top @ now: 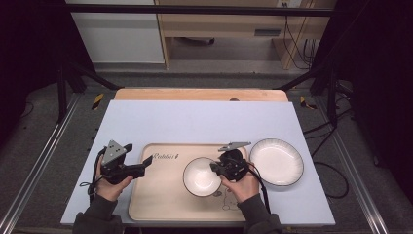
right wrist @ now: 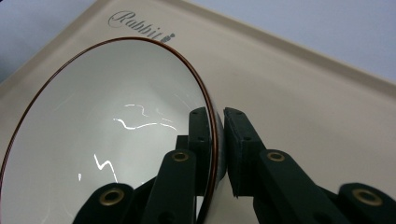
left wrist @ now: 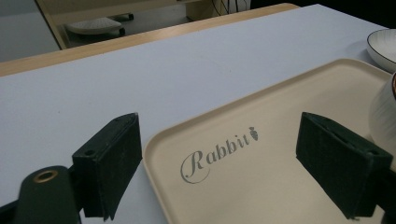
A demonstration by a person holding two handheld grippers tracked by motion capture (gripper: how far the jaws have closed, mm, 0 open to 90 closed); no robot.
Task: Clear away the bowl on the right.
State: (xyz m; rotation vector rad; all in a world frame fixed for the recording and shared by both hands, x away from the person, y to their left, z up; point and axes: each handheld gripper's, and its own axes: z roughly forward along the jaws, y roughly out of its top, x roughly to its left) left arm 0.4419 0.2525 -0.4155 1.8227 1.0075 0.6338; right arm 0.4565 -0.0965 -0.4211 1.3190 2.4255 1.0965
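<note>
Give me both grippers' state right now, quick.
Left gripper: open, holding nothing, jaws either side of the tray corner.
Right gripper: shut on the bowl rim.

The left gripper (top: 141,168) lay low and about level in the person's left hand (top: 109,183), its jaws spread wide apart with nothing pressed between them. The right gripper (top: 214,168) sat in the right hand (top: 243,185), pointed toward the left one, its jaws drawn close together. Both forearms came in from the near edge, sleeves dark.
</note>
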